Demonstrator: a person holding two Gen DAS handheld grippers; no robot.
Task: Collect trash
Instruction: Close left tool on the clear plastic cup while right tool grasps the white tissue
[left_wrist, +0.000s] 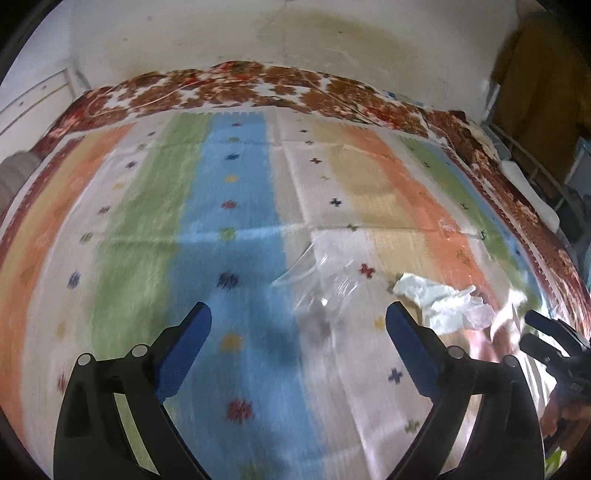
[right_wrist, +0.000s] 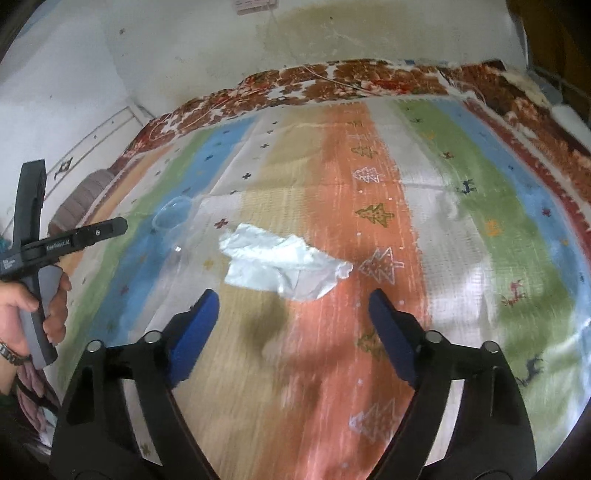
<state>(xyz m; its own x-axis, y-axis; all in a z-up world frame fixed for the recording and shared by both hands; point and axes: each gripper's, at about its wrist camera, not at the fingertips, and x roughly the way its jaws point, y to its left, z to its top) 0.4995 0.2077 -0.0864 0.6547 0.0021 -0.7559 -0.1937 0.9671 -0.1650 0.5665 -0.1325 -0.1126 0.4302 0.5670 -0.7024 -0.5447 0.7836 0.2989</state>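
Through the left wrist camera, the left gripper (left_wrist: 299, 317) hangs over a striped cloth (left_wrist: 236, 221) that covers a bed, its blue-padded jaws spread wide with nothing between them. Under the gap lie the blue and white stripes, dotted with small coloured stars. Just beyond the right-hand jaw sits a clear plastic cup (left_wrist: 317, 280) lying on its side, hard to make out against the pale stripe. To its right, on the tan and orange stripes, lies a crumpled white tissue (left_wrist: 443, 299), near the cup but apart from it. At the right edge the black frame of the right gripper (left_wrist: 554, 339) shows in part. A brown floral blanket (left_wrist: 258, 81) runs along the far side of the cloth, against a stained pale wall (left_wrist: 221, 33).

Through the right wrist camera, the right gripper (right_wrist: 293, 306) also stands open and empty above the tan and orange stripes. The tissue (right_wrist: 280, 262) lies just ahead of the jaw tips, untouched. The cup (right_wrist: 173, 221) lies farther left on the blue and white stripes. At the left edge a hand (right_wrist: 33, 310) with a wristwatch (right_wrist: 11, 352) grips the handle of the left gripper (right_wrist: 74, 236).
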